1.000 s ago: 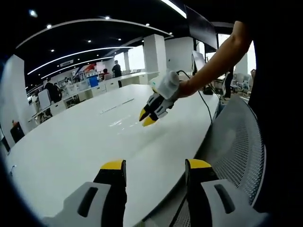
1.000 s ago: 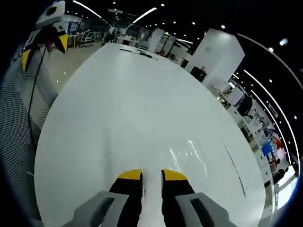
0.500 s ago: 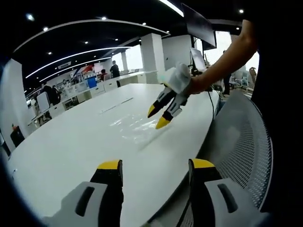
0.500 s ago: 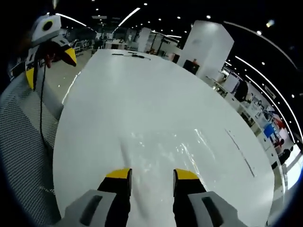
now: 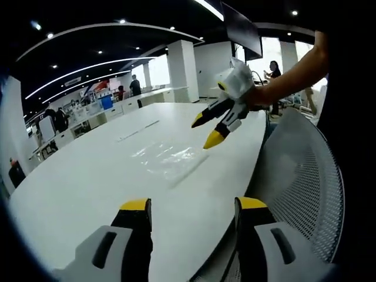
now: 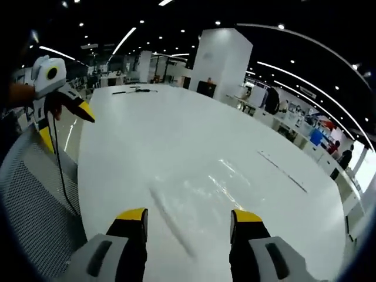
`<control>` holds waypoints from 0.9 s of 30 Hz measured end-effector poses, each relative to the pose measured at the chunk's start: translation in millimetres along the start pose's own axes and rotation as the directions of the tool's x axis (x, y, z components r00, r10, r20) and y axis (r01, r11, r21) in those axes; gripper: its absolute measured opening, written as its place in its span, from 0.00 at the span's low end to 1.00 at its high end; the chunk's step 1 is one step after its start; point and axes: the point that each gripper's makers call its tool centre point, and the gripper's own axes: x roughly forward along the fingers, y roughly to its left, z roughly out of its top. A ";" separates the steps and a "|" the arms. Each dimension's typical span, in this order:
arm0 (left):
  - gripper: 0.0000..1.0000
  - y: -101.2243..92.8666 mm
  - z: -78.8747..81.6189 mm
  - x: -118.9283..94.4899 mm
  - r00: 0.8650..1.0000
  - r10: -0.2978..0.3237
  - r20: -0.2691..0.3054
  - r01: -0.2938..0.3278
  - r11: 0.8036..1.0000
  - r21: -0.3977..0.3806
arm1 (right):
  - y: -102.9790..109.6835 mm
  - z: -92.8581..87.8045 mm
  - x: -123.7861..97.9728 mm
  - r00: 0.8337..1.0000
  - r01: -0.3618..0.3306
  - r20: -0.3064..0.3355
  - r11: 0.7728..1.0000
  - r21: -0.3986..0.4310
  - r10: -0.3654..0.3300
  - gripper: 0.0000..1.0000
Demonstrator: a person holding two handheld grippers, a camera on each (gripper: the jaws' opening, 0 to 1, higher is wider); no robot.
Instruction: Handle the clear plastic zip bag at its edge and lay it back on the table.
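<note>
On the white table (image 5: 88, 182) the clear zip bag (image 5: 167, 158) lies flat, no legible print, while right gripper (image 5: 214, 126) and left gripper (image 6: 61, 120) hover above, jaws spread, empty.

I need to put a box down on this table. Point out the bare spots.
The white table is bare between the clear zip bag and the left gripper. It is also bare beyond the bag up to the thin strip, and on toward the dark items at the far end. Only the bag's patch, under the open right gripper, is taken.
</note>
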 end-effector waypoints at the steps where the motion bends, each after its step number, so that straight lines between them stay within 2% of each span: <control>1: 0.56 0.7 1.3 0.5 1.000 -0.001 0.002 0.001 1.000 0.000 | -0.4 0.3 -4.0 1.000 0.007 0.005 1.000 0.009 -0.007 0.59; 7: 0.58 4.3 9.5 2.7 1.000 -0.019 0.018 0.019 1.000 0.008 | -7.8 -3.4 -23.9 0.998 0.058 0.017 0.996 0.074 -0.060 0.67; 15: 0.65 6.1 11.2 4.0 0.999 -0.009 0.033 0.010 1.000 -0.022 | -20.7 -24.3 -57.5 0.992 0.120 0.026 0.981 0.151 -0.126 0.76; 20: 0.68 8.6 16.4 1.5 0.998 0.016 0.057 -0.013 0.998 -0.057 | -21.9 -32.0 -74.0 0.990 0.130 0.032 0.974 0.186 -0.138 0.87; 27: 0.76 9.6 16.9 1.0 0.999 0.018 0.043 -0.015 0.998 -0.067 | -14.8 -40.9 -87.1 0.990 0.125 0.041 0.974 0.191 -0.135 0.95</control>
